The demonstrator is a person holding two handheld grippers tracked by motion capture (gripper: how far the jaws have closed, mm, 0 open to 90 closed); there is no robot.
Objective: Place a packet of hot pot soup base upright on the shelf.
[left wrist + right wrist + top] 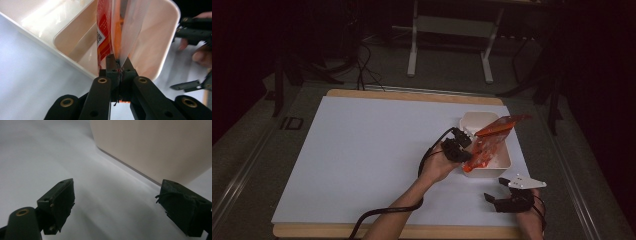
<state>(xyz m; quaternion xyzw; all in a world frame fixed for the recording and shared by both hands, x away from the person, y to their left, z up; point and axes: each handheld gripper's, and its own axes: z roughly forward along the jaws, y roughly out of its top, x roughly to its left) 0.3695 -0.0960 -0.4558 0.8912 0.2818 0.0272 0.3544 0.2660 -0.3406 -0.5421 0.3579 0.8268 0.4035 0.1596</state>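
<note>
The left gripper (460,150) is closed on the lower edge of an orange plastic bag (487,142); in the left gripper view its two black jaws pinch the thin film (117,37) tightly, with no gap between them. The bag stands partly inside a white bin (504,165), which sits near the right edge of the table (362,150), closer to the front right corner. The top of the bag leans over the far right rim of the bin.

The right gripper (507,192) is wide open and holds nothing. It hovers low over the table, just in front of the bin, and the bin wall (150,145) is close before its jaws.

I think the main risk is the small grip area. The film is smooth and only its edge is held, so a quick pull may let it slip out. Also, the bin is light and not held, so dragging the bag against its rim could tip or shift it.
</note>
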